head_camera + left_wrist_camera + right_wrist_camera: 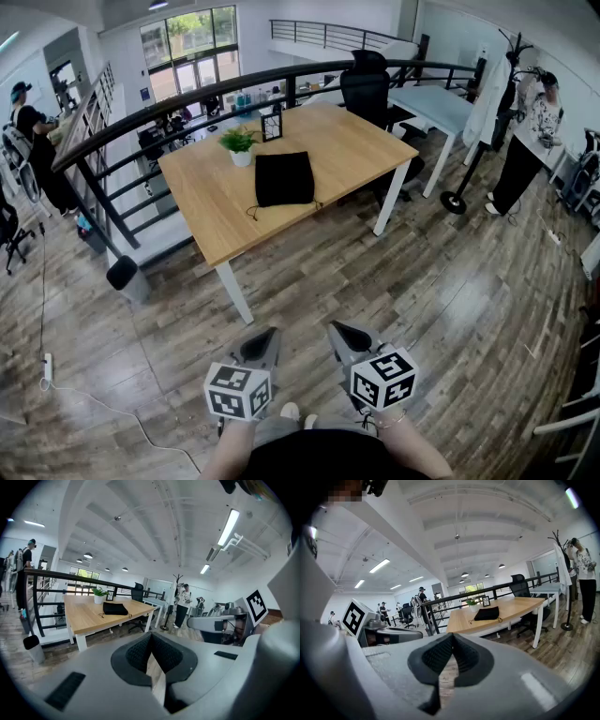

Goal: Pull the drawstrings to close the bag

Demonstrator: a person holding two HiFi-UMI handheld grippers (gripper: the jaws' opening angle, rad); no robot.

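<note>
In the head view I have the black bag (284, 178) lying flat on the wooden bench (347, 141), toward its far left part, just in front of a small potted plant (240, 145) and a dark picture frame (271, 124). The bag looks close to square from here, so I can't call a clear long axis. The edge with the drawstrings (251, 213) faces the bench's near side, toward me, with a cord loop trailing off each near corner. Both tools are well apart from the bench, over the plank floor (450, 300). The left hand-held gripper (272, 331) and the right hand-held gripper (334, 327) sit side by side, noses aimed toward the bench.

In the left gripper view, my left hand-held gripper (151, 635) is clenched, its ribbed pads meeting at the tip with nothing between them. The bag (115, 608) lies far ahead on the bench (84, 617), seen as a low, wide dark shape with cords at both ends of its near edge. A person (182, 604) stands beyond the bench to the right.

In the right gripper view, the right hand-held gripper (452, 637) is likewise clenched and empty. The bag (487, 613) rests on the bench (520, 605), corded edge toward the camera.
</note>
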